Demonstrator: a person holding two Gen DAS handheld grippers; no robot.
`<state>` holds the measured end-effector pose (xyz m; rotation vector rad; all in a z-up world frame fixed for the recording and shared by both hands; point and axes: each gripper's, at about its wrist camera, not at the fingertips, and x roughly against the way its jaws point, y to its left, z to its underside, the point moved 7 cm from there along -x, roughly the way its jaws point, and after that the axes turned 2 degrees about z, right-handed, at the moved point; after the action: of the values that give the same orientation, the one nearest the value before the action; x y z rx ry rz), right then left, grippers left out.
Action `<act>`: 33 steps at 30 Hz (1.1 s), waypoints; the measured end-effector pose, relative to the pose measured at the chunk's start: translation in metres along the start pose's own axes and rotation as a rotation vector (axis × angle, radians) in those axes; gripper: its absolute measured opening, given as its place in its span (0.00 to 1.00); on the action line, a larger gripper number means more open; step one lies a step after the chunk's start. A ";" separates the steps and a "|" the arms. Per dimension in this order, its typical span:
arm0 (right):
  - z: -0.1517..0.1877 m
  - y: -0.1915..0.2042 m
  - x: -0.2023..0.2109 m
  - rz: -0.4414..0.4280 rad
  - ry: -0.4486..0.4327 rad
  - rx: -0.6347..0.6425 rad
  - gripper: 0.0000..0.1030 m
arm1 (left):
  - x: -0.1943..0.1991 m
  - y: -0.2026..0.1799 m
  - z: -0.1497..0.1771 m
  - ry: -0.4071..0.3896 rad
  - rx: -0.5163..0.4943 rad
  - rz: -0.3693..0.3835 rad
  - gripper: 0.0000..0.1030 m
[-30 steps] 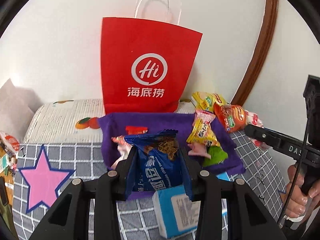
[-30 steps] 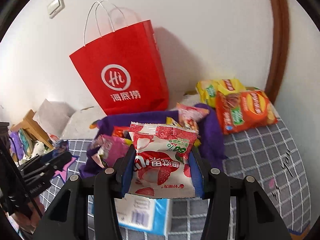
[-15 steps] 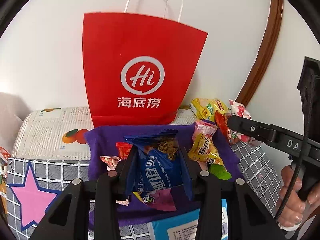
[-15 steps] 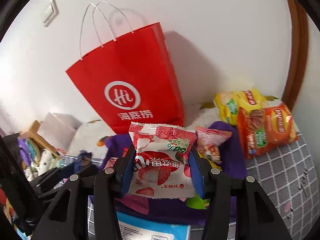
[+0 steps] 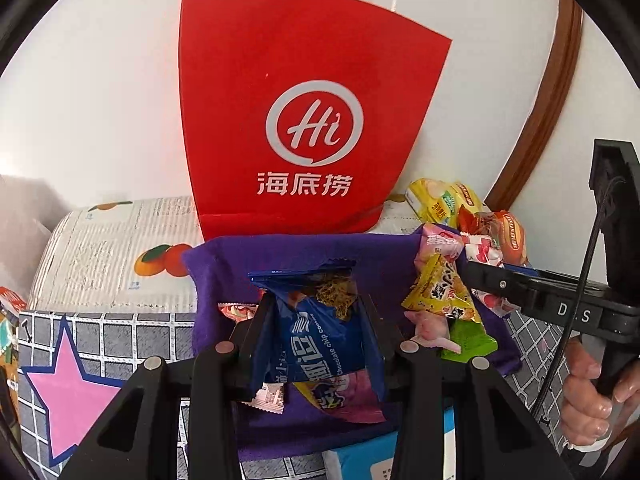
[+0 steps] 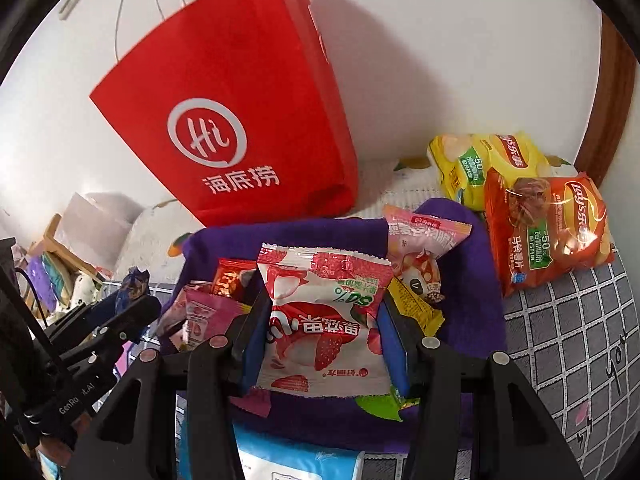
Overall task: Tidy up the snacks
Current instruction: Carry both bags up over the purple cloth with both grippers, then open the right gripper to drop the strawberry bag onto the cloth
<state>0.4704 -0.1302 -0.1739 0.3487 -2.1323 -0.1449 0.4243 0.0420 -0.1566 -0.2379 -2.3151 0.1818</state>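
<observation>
My left gripper [image 5: 316, 320] is shut on a blue chocolate chip cookie packet [image 5: 320, 328] and holds it above the purple cloth [image 5: 304, 252]. My right gripper [image 6: 320, 320] is shut on a red and white strawberry snack packet [image 6: 324, 316], also above the cloth [image 6: 472, 280]. A red paper bag [image 5: 304, 112] with white handles stands upright against the wall behind the cloth; it also shows in the right wrist view [image 6: 240, 120]. Several small snack packets lie on the cloth. The right gripper shows at the right of the left wrist view [image 5: 472, 276].
Two Lay's chip bags, yellow [image 6: 484, 164] and orange [image 6: 548, 224], lie right of the cloth. A blue and white box [image 6: 296, 460] sits at the cloth's near edge. The table has a grey checked cover [image 6: 568, 340] with a pink star [image 5: 68, 392]. Clutter lies at far left [image 6: 52, 276].
Both grippers have moved forward toward the red bag with their packets held; the bag now looks larger and closer in both views.
</observation>
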 end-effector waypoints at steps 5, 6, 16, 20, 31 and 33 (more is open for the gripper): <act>0.008 0.007 -0.015 0.006 0.051 0.033 0.49 | -0.003 0.003 0.001 0.011 0.009 -0.001 0.37; 0.009 0.007 -0.018 0.015 0.060 0.039 0.49 | -0.003 0.003 0.001 0.011 0.009 -0.002 0.37; 0.025 0.011 -0.048 0.048 0.162 0.058 0.49 | -0.004 0.012 0.002 0.027 0.031 -0.019 0.37; 0.027 0.010 -0.050 0.047 0.172 0.054 0.49 | -0.005 0.014 0.002 0.031 0.035 -0.034 0.37; 0.029 0.015 -0.057 0.045 0.190 0.065 0.49 | -0.009 0.017 0.005 0.047 0.041 -0.050 0.37; 0.031 0.015 -0.061 0.046 0.200 0.067 0.50 | -0.010 0.017 0.005 0.049 0.042 -0.050 0.37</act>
<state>0.4735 -0.0979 -0.2358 0.3379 -1.9484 -0.0115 0.4292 0.0562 -0.1700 -0.1615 -2.2636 0.1967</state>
